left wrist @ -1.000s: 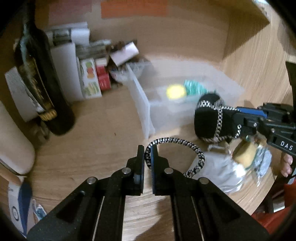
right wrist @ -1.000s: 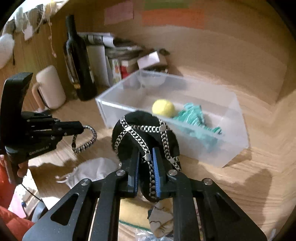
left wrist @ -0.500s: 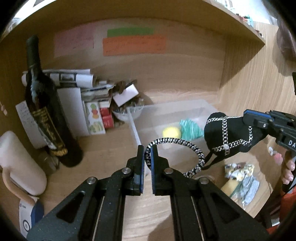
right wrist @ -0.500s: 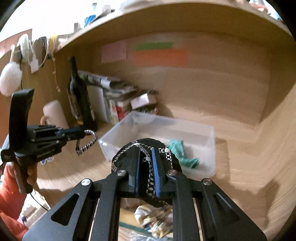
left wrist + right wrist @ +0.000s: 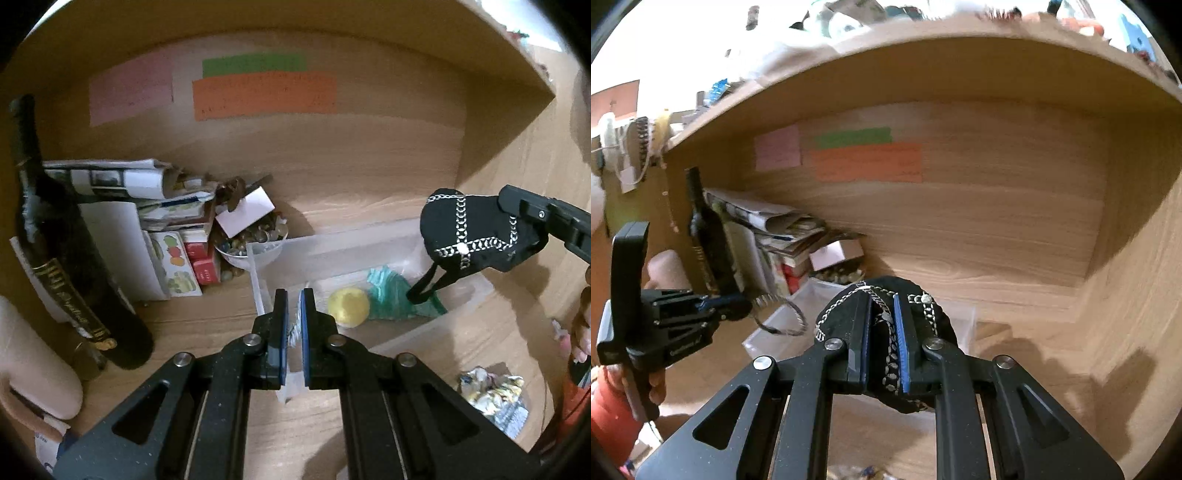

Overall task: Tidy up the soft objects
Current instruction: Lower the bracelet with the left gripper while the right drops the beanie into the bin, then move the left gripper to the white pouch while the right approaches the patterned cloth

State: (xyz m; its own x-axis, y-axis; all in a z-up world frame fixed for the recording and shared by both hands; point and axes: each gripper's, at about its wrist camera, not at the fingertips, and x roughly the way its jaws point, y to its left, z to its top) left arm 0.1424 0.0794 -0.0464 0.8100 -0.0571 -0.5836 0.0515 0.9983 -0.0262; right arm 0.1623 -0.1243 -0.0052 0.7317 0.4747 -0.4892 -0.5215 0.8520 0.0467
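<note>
My right gripper (image 5: pixel 882 299) is shut on a black soft pouch with silver chain trim (image 5: pixel 934 314), held in the air above the clear plastic bin (image 5: pixel 964 325); the pouch also shows in the left wrist view (image 5: pixel 476 232). My left gripper (image 5: pixel 294 295) is shut on a black-and-white braided cord loop (image 5: pixel 783 317), seen edge-on between its pads (image 5: pixel 294 328). The clear bin (image 5: pixel 461 306) holds a yellow ball (image 5: pixel 349 306) and a teal cloth (image 5: pixel 397 295).
A dark wine bottle (image 5: pixel 59 240), a pale mug (image 5: pixel 33 373), stacked papers and boxes (image 5: pixel 147 206) and a bowl of small stones (image 5: pixel 251 240) stand at the back left. Crumpled wrappers (image 5: pixel 491 387) lie at front right. Wooden walls enclose the desk.
Both grippers have risen with their loads. The pouch has moved up and over the bin. The cord loop now shows edge-on between the left pads.
</note>
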